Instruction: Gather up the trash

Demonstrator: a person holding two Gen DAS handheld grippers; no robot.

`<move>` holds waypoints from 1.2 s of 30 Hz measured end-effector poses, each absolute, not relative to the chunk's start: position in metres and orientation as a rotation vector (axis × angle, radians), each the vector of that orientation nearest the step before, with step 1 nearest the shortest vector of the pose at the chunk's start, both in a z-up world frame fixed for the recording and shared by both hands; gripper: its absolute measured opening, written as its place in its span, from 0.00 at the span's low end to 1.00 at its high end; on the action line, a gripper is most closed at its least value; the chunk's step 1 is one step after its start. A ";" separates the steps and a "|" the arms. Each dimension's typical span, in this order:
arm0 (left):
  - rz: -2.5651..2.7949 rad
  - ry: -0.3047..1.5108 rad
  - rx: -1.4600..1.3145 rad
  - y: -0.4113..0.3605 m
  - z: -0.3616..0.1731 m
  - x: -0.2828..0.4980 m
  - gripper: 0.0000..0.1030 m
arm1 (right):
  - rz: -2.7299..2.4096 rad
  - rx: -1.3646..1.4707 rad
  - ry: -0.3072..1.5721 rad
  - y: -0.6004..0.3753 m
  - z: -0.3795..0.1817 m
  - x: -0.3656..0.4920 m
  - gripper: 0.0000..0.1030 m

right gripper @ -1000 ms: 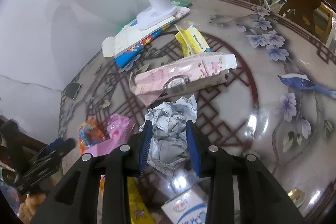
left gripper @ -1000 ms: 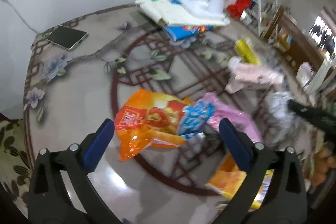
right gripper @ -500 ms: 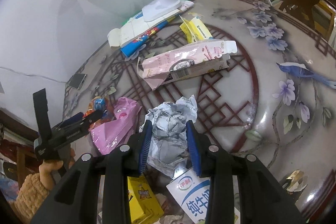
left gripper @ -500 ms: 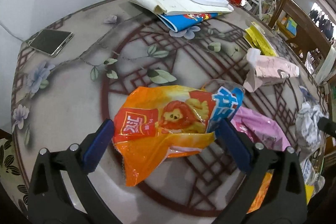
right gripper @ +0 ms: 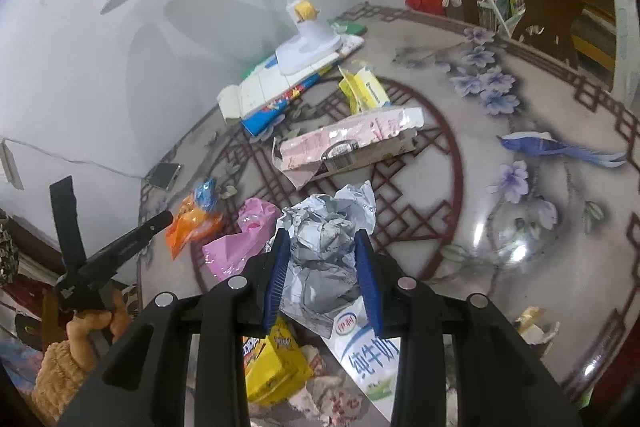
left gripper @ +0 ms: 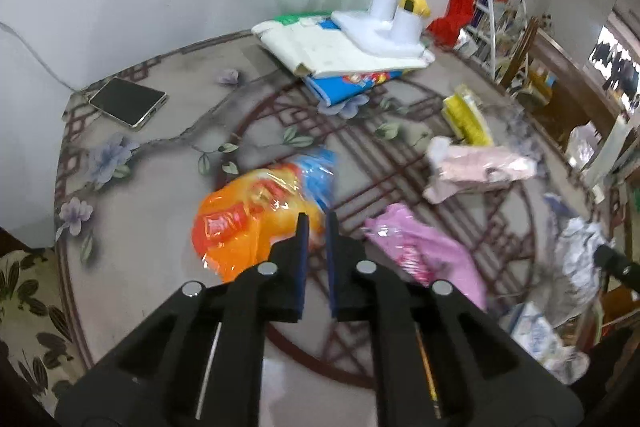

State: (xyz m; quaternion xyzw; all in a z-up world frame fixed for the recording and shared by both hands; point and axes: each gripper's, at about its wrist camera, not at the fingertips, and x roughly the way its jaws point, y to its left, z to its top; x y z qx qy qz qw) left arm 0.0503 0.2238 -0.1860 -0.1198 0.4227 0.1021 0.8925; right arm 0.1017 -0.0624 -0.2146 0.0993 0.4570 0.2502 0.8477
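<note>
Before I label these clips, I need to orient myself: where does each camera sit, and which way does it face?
Left wrist: rides the left gripper, looking along its nearly closed fingers, which pinch the orange snack bag, across the table toward the wall and white lamp base.
Right wrist: rides the right gripper, closed on crumpled paper, facing the same wall; the person's left hand shows at lower left.
Shared: orange bag, pink bag, pink carton, phone.
</note>
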 end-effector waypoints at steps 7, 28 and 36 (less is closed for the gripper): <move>0.250 0.868 -0.248 0.211 -0.176 0.036 0.52 | 0.523 0.208 0.933 -0.086 -0.199 0.077 0.32; 0.038 1.123 0.107 0.266 -0.263 0.115 0.90 | 0.441 0.231 1.013 -0.100 -0.221 0.075 0.32; 0.084 1.040 0.014 0.260 -0.243 0.097 0.64 | 0.433 0.234 1.019 -0.097 -0.223 0.079 0.32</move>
